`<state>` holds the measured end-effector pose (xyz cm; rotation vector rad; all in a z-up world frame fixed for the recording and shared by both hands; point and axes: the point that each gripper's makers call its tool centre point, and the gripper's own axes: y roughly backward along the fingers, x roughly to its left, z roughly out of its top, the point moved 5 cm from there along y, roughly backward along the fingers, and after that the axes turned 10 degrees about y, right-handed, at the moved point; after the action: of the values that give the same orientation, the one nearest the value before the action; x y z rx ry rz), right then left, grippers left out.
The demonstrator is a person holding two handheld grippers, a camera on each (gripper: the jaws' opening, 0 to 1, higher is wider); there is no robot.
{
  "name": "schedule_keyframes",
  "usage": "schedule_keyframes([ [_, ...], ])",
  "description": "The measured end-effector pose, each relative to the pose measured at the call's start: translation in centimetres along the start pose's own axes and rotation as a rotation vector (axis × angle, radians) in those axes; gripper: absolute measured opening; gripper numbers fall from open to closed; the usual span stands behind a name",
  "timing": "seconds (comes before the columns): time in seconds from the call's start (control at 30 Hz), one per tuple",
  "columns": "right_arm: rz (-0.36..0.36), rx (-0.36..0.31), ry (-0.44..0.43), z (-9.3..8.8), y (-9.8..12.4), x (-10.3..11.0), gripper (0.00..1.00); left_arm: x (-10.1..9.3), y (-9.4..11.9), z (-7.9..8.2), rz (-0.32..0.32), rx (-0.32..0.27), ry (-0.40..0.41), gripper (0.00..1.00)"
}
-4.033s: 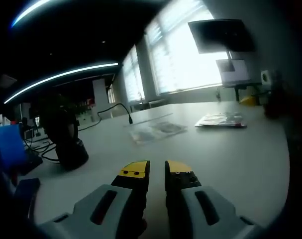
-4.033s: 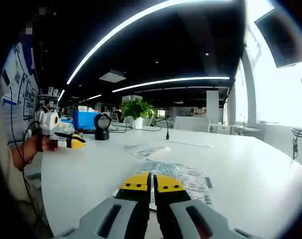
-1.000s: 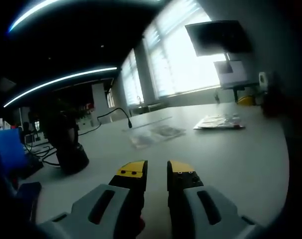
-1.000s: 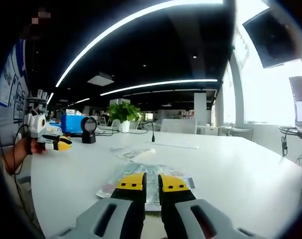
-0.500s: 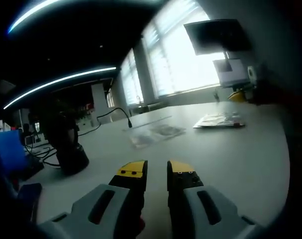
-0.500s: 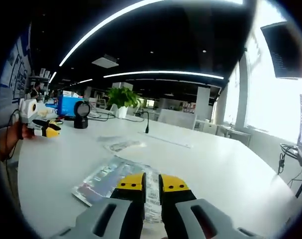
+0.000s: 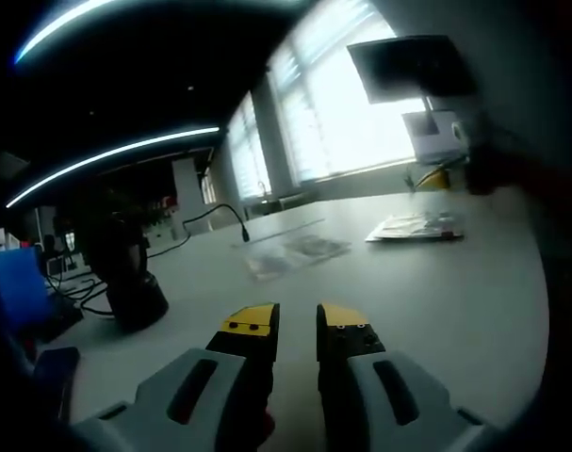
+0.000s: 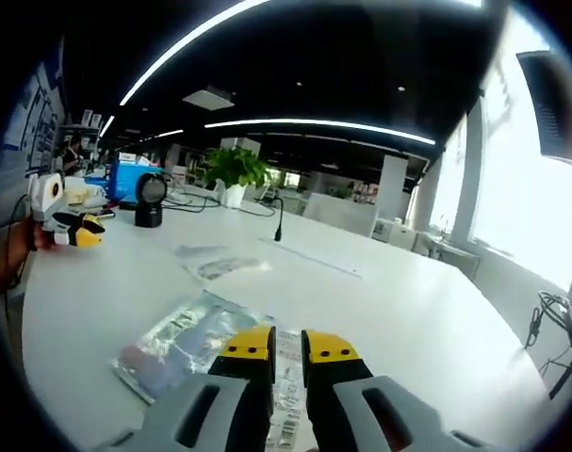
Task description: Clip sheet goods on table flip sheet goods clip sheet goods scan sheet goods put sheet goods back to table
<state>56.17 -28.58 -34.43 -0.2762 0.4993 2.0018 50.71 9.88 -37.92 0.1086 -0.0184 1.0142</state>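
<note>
Main risk from here, as I'd judge it: the right tool sits low over the near edge of the sheet goods packet, tips only a slit apart w/ nothing between them that I can see; a flat glossy packet lying flush on a smooth worktop gives little lip to bite, so the tips could skid over the film or shove the packet along instead of clipping it; a pinch too near the corner could also let it swing or slip out on the flip. Whether the tips are already touching the film I can't tell, the tool body hides that edge. The left tool is well apart from all this, low over bare worktop, its tips also nearly together and holding nothing; in the right gripper view it shows far off at the left in a person's hand. A second, clear packet lies further back, so grabbing the wrong one is possible. The scanner stands at the far left of the worktop, near cables and a blue box; a potted plant behind it. Room: big open office, dark ceiling w/ long light strips, bright windows, a wall screen; worktop white, wide, mostly bare.
</note>
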Motion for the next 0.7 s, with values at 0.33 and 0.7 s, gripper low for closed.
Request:
schedule_keyframes([
  [0.33,0.013,0.020,-0.010,0.2,-0.6,-0.8,0.08,-0.1,0.0,0.0,-0.001,0.002,-0.004,0.08],
  [0.7,0.067,0.087,0.045,0.8,-2.3,-0.6,0.09,-0.2,0.0,0.0,-0.004,0.002,-0.005,0.08],
])
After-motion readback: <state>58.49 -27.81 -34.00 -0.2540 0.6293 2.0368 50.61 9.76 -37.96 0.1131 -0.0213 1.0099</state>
